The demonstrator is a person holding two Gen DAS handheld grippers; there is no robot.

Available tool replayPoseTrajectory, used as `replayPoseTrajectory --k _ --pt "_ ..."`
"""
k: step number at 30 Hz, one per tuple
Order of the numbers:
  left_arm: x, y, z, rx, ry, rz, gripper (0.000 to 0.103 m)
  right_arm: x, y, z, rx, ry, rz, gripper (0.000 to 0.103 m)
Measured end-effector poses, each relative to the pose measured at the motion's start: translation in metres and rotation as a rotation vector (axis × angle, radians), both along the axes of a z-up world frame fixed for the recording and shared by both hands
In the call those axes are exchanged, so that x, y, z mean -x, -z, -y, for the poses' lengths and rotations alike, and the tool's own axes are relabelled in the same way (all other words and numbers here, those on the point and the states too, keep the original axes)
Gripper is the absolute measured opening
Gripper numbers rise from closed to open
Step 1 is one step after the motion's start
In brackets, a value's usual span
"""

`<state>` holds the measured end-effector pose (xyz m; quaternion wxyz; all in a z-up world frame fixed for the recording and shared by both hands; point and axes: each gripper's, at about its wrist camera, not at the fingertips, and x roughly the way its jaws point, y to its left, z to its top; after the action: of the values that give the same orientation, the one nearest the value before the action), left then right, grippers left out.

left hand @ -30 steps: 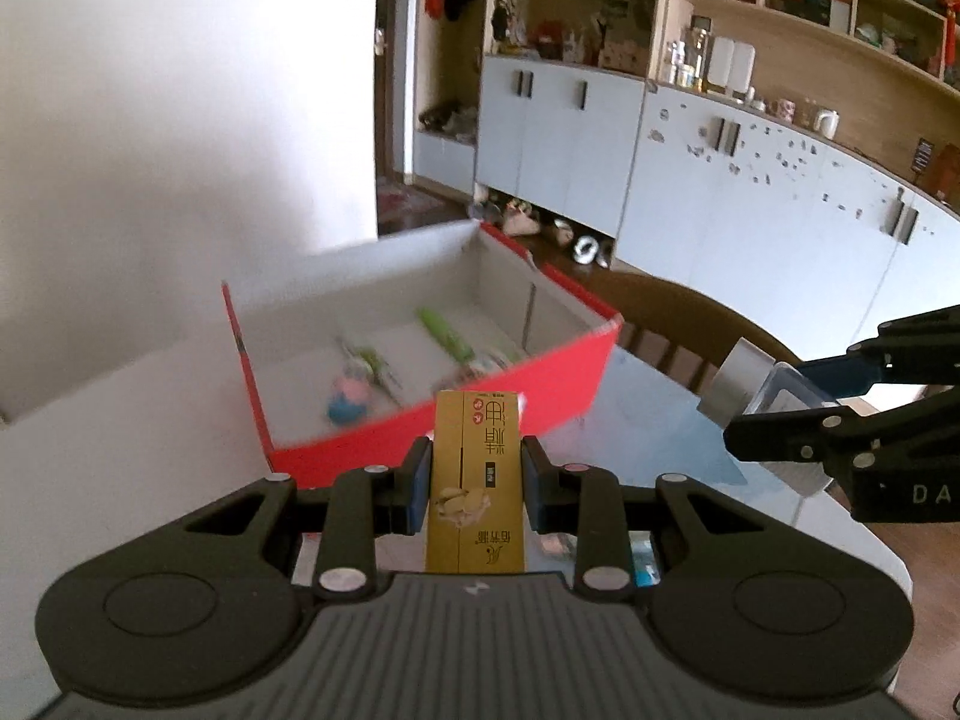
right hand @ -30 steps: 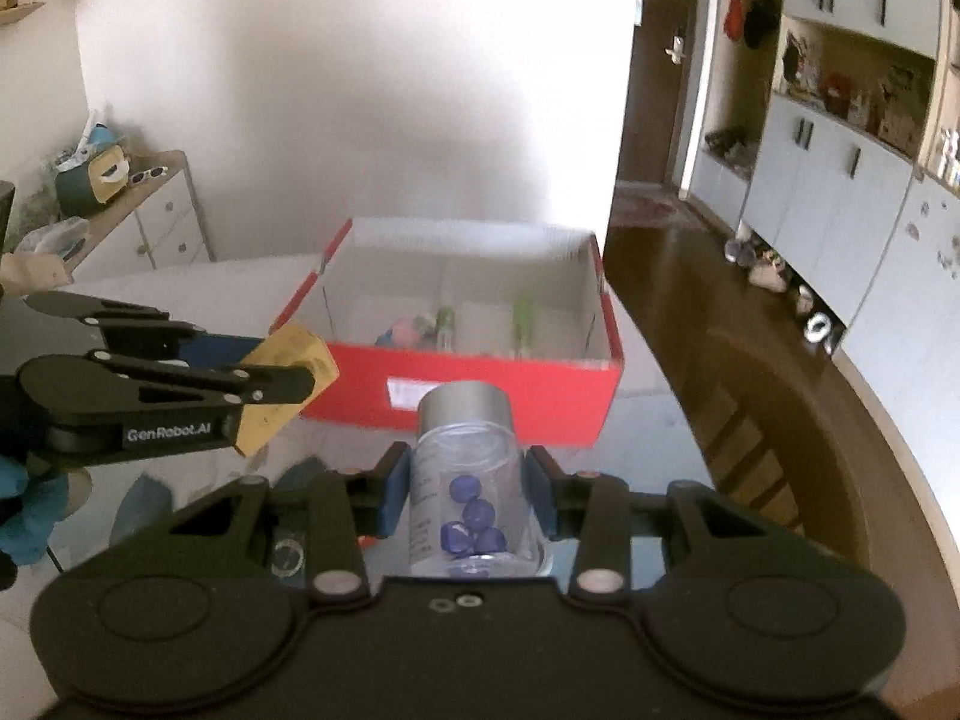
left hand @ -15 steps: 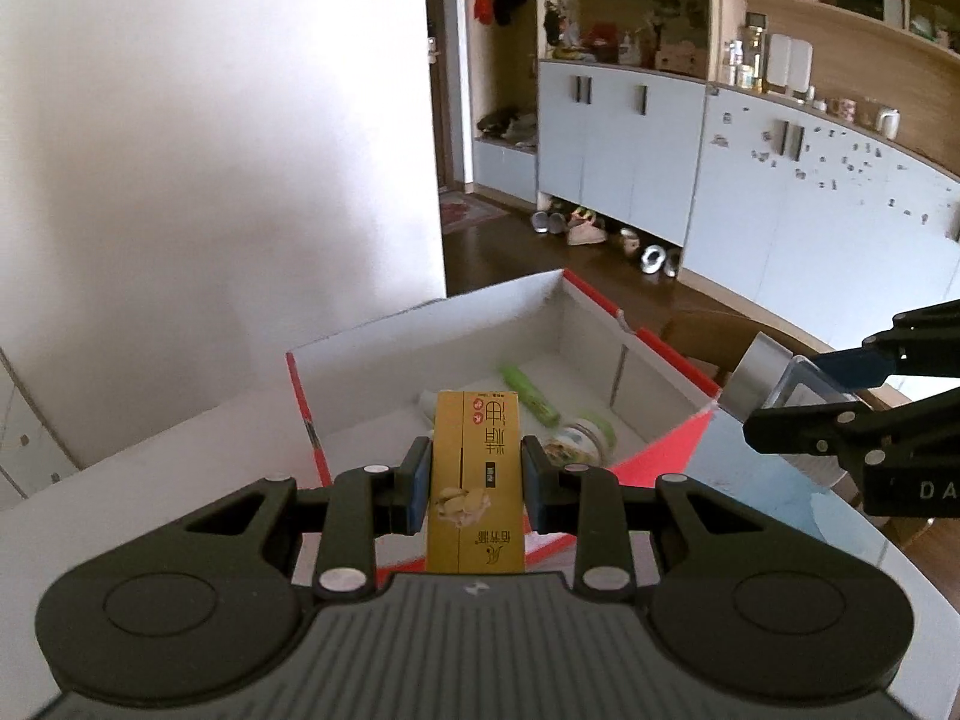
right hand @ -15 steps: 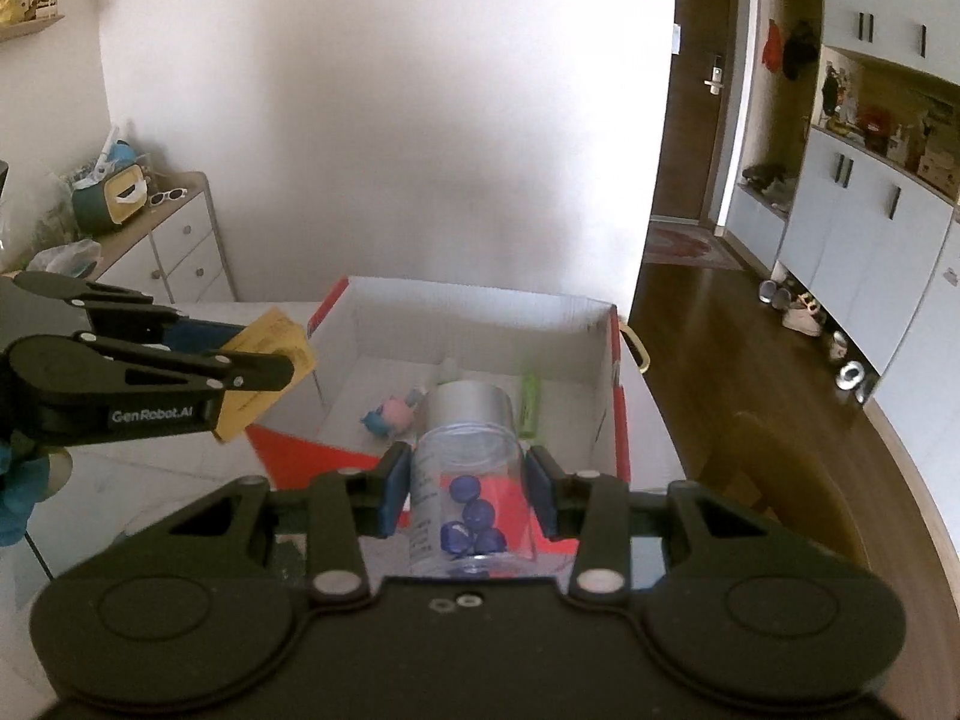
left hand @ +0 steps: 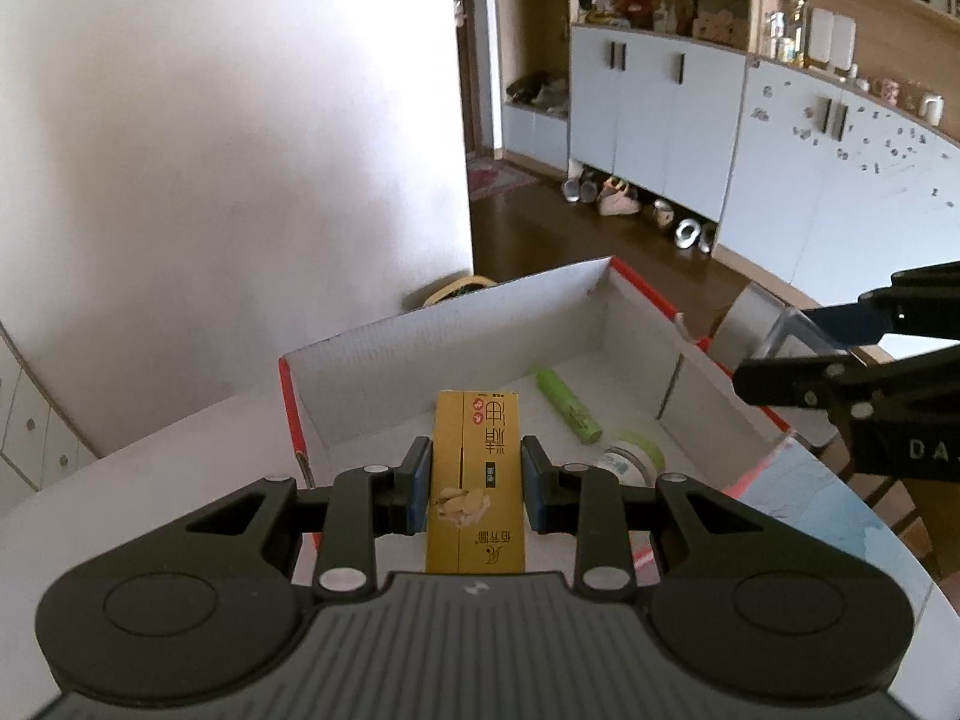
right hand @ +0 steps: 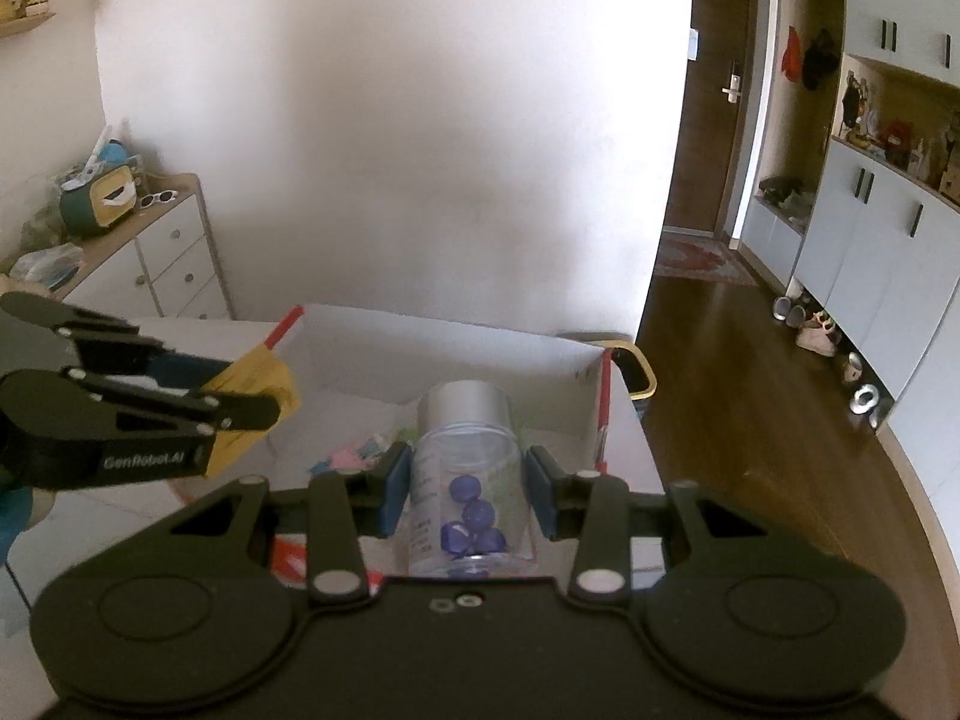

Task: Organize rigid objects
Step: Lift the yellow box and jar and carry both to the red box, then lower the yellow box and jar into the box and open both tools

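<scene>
I am holding 2 loads: my left gripper (left hand: 477, 483) is clamping a flat yellow cardboard carton (left hand: 477, 474), long axis running straight ahead between the jaws, and my right gripper (right hand: 468, 489) is gripping a clear plastic jar with a silver lid (right hand: 465, 468). The red-walled open cardboard box (left hand: 456, 336) is lying just ahead of and below both jaws, and neither hand looks clearly nearer.

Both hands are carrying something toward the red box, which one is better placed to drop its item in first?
Left, probably. The left tool holds the yellow carton over open floor in the red box. The right tool has its clear jar nearer the box's front edge.
</scene>
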<state>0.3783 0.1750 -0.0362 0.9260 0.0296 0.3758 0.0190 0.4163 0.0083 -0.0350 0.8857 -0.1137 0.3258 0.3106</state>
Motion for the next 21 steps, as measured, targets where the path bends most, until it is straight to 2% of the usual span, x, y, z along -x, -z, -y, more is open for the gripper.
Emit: replayPoseTrajectory --k 10,21 --pt "-0.058 0.027 0.002 0.008 -0.04 -0.078 0.03 -0.048 0.042 -0.022 0.077 -0.034 -0.055 0.04" --pt "-0.116 0.056 0.007 0.002 -0.029 -0.156 0.03 -0.059 0.076 -0.045 0.167 -0.096 -0.086 0.04"
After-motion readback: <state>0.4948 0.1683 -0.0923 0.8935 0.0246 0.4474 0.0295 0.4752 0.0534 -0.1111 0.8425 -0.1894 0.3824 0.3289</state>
